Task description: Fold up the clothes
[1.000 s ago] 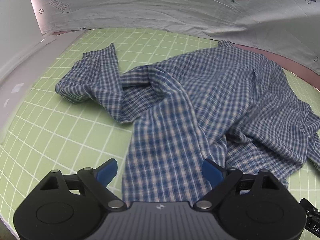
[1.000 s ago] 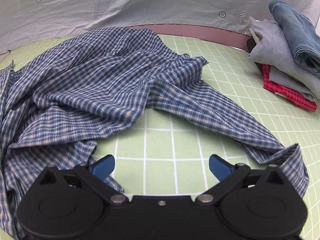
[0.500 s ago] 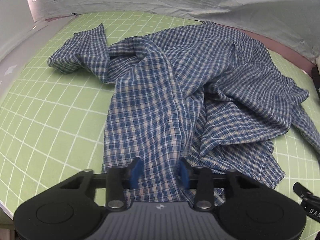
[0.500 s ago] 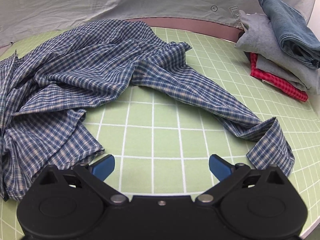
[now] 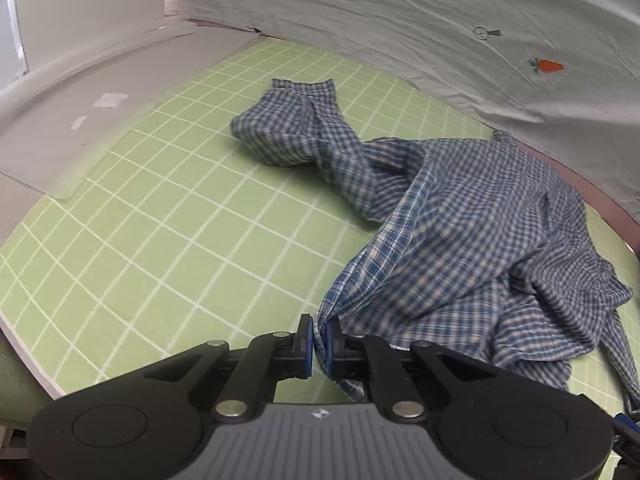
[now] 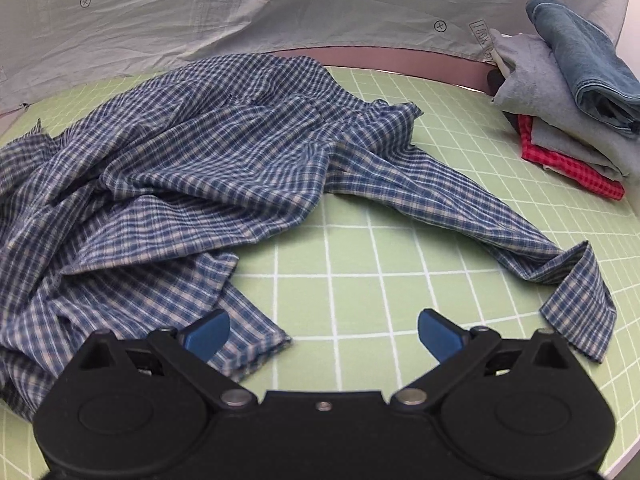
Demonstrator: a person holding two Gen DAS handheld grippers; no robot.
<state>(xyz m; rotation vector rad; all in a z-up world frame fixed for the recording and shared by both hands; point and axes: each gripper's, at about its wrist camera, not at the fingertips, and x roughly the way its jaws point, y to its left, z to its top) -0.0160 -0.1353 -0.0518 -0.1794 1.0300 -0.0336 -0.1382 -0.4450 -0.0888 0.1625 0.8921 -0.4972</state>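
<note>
Since I'm pinching only a thin edge of the plaid shirt [image 5: 460, 240] in my left gripper [image 5: 318, 344], it's probably slipping out if I tug. My right gripper [image 6: 324, 330] is hanging wide and empty just beside the shirt, so nothing's pinning the bunched cloth against dragging.

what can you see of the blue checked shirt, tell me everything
The blue checked shirt is thin woven cloth in blue and white, lying crumpled and unfolded on the green grid mat. One sleeve trails out flat, its cuff bent. The left gripper pinches an edge; the right gripper is open above the mat.
</note>
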